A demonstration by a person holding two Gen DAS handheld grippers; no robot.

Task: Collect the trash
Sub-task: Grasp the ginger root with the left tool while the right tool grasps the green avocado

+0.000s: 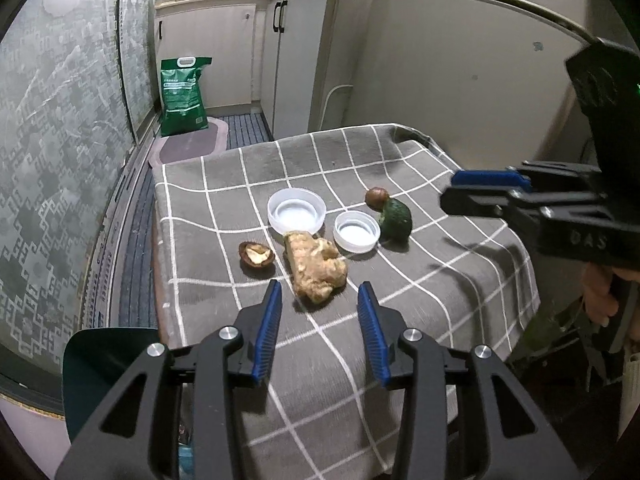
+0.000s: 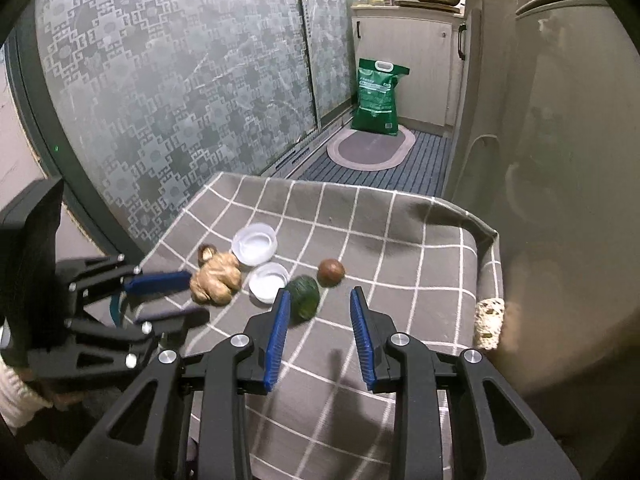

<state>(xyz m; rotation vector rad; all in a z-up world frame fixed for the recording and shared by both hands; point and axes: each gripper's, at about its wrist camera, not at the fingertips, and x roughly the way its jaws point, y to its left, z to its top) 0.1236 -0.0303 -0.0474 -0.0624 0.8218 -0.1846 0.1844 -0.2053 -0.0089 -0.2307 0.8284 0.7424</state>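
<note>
A table under a grey checked cloth [image 1: 400, 320] carries the scraps. A knobbly tan lump like ginger [image 1: 318, 266] lies just ahead of my left gripper [image 1: 320, 286], which is open, its near end reaching between the blue pads without touching them. Left of it sits a brown shell half [image 1: 256, 254]. Behind are a large white lid [image 1: 297, 216] and a small one [image 1: 356, 232]. A green avocado piece [image 2: 304, 298] lies just beyond the left finger of my open right gripper [image 2: 320, 292], with a brown pit [image 2: 331, 273] behind it. Nothing is held.
A dark green bin [image 1: 104, 360] stands low at the table's left edge. A pale crumpled lump [image 2: 489, 322] hangs at the cloth's right edge. A green bag [image 2: 378, 98] and an oval mat [image 2: 370, 150] are on the floor by frosted sliding doors. White cabinets are behind.
</note>
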